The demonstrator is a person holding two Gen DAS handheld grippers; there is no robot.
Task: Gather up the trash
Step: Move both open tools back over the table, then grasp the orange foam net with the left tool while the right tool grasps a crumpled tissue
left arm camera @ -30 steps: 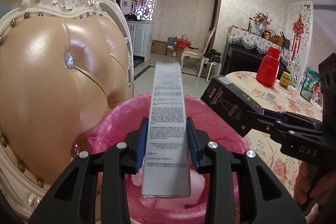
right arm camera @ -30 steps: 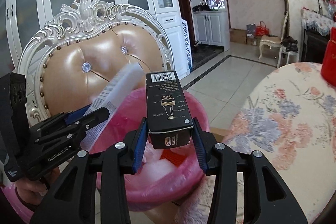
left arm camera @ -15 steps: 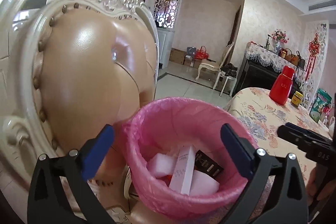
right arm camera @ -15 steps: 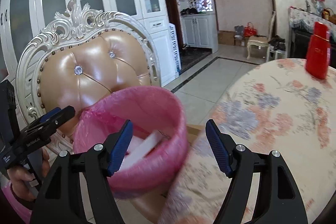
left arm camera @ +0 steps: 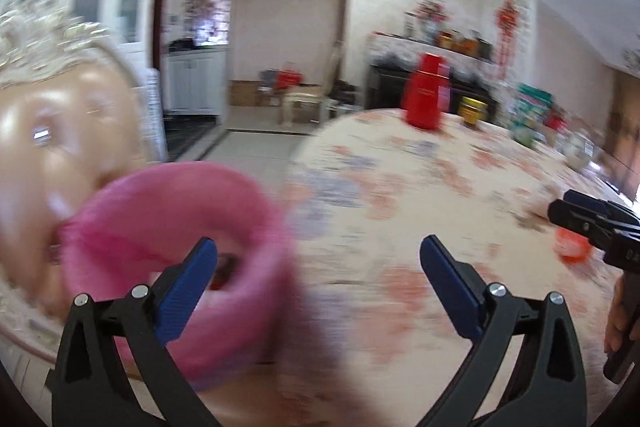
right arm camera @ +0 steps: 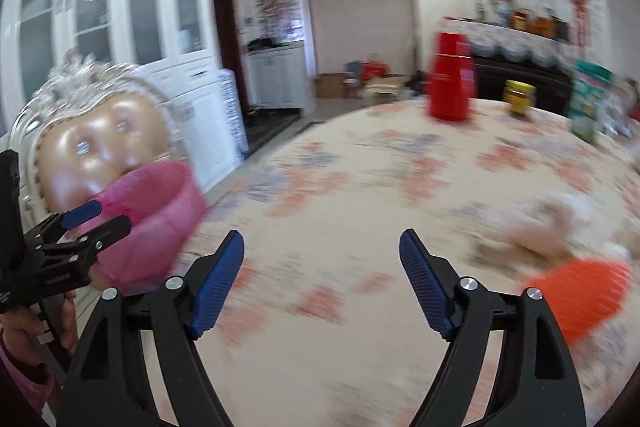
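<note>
left wrist view: the round table under a cream floral cloth point(left arm camera: 420, 195) now fills most of the picture ahead of the left gripper point(left arm camera: 318, 263), where a second ago the tan padded chair with a carved white frame point(left arm camera: 60, 131) filled the left of the picture and the bin lay under the jaws. the chair has slid off to the left and is badly blurred. the pink-bagged waste bin point(left arm camera: 172, 227) sits behind the left blue pad rather than under both, its contents too smeared to make out. the tall white carton that was clamped between the pads a second ago is no longer there; the jaws have just been opening and now stand wide apart with nothing between them. far ahead on the cloth stand a red flask point(left arm camera: 426, 95) and a small yellow-lidded jar point(left arm camera: 472, 111). to the right, beside the right gripper's tip point(left arm camera: 588, 219), lies a small orange piece of trash point(left arm camera: 572, 247).

in the right wrist view, the same swing shows: the table point(right arm camera: 360, 187) is ahead of the right gripper point(right arm camera: 322, 267), and the bin point(right arm camera: 156, 211) and chair point(right arm camera: 92, 151) are off to its left, with the left gripper point(right arm camera: 86, 227) in front of the bin. the black box it held a second ago is gone; its jaws have just been opening and stand apart, empty. an orange piece of trash point(right arm camera: 580, 291) lies just right of its right pad, with a pale crumpled blur point(right arm camera: 548, 223) beyond.
</note>
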